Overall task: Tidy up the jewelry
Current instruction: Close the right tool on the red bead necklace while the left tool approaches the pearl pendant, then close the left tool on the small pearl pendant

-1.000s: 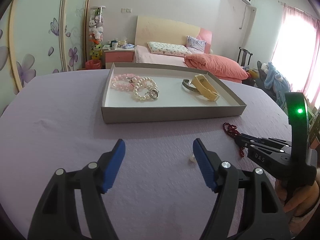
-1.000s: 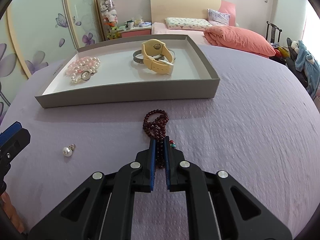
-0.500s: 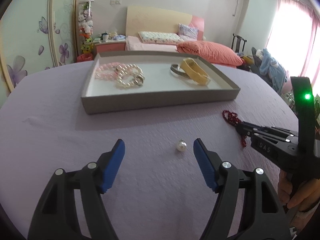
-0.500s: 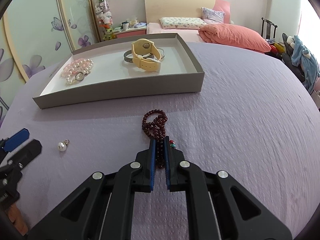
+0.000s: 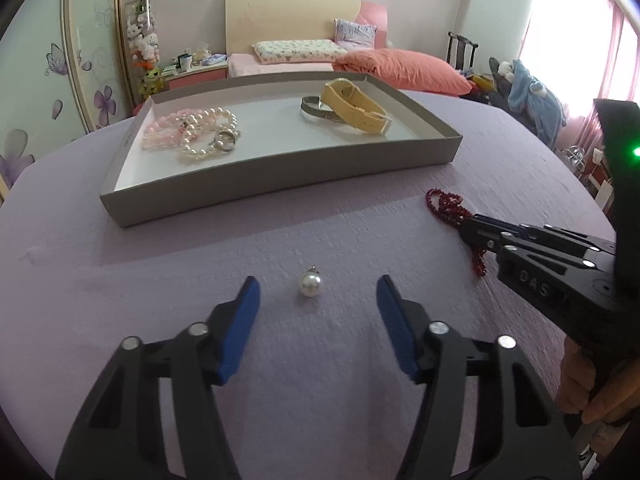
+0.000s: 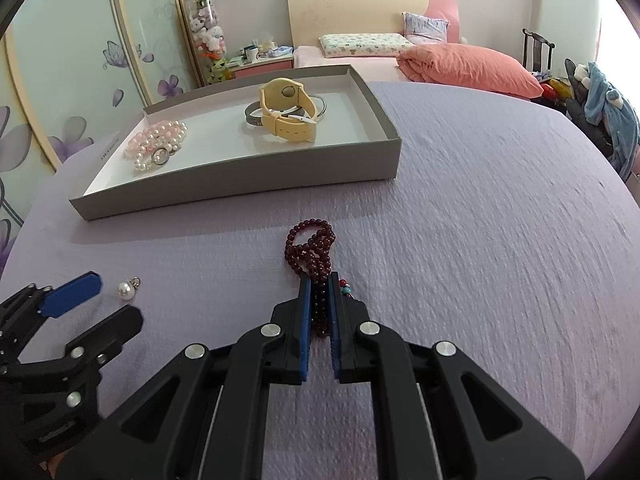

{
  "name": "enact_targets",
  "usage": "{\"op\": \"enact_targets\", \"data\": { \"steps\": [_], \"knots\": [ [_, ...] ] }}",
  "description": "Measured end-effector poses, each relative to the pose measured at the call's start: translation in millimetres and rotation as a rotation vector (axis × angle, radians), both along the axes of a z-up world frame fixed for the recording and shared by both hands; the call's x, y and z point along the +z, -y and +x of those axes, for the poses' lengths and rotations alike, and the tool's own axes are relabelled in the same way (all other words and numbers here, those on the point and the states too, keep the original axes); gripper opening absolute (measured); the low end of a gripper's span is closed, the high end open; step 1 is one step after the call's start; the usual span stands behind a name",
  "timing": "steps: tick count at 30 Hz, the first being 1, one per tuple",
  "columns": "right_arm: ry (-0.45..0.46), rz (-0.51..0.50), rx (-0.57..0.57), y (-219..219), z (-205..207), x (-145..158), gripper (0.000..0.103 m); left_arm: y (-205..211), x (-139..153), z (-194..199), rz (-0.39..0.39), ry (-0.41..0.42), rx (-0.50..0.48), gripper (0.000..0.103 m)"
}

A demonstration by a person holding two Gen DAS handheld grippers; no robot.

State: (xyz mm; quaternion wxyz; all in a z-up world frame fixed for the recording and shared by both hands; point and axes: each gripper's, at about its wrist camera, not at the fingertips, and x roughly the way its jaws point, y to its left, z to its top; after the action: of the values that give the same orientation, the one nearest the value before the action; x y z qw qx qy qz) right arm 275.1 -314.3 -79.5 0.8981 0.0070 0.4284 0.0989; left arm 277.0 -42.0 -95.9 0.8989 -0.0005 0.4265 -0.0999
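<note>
While the left gripper (image 5: 314,298) closes its fingers around the untouched pearl pendant (image 5: 311,284) on the desk (image 5: 120,280), the right gripper (image 6: 319,300) clamps the red bead bracelet (image 6: 310,242) near the tray's (image 6: 240,194) front edge.

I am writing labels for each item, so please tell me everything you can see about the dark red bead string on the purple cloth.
The dark red bead string is made of small, round, glossy beads looped in several strands. A few turquoise and red accent beads sit at its near end. It lies on the purple cloth, outside the grey tray and just in front of its near wall. The right gripper is shut on its near part, blue pads pressing both sides; the far loops rest loosely bunched on the cloth.
</note>
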Motion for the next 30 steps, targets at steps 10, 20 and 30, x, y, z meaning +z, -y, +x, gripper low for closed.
{"op": "enact_targets", "data": {
  "steps": [10, 20, 30],
  "knots": [
    [-0.001, 0.003, 0.000, 1.1, -0.3, -0.1, 0.009, 1.0, -2.6, 7.9, -0.014, -0.018, 0.025, 0.024],
    [0.000, 0.001, 0.001, 1.9, -0.5, -0.1, 0.009, -0.4, -1.5, 4.7, -0.019, -0.020, 0.034, 0.014],
    [0.015, 0.010, 0.017, -1.4, -3.9, 3.0, 0.009, -21.1, 2.2, -1.9, -0.048, -0.008, 0.086, 0.014]
  ]
}}
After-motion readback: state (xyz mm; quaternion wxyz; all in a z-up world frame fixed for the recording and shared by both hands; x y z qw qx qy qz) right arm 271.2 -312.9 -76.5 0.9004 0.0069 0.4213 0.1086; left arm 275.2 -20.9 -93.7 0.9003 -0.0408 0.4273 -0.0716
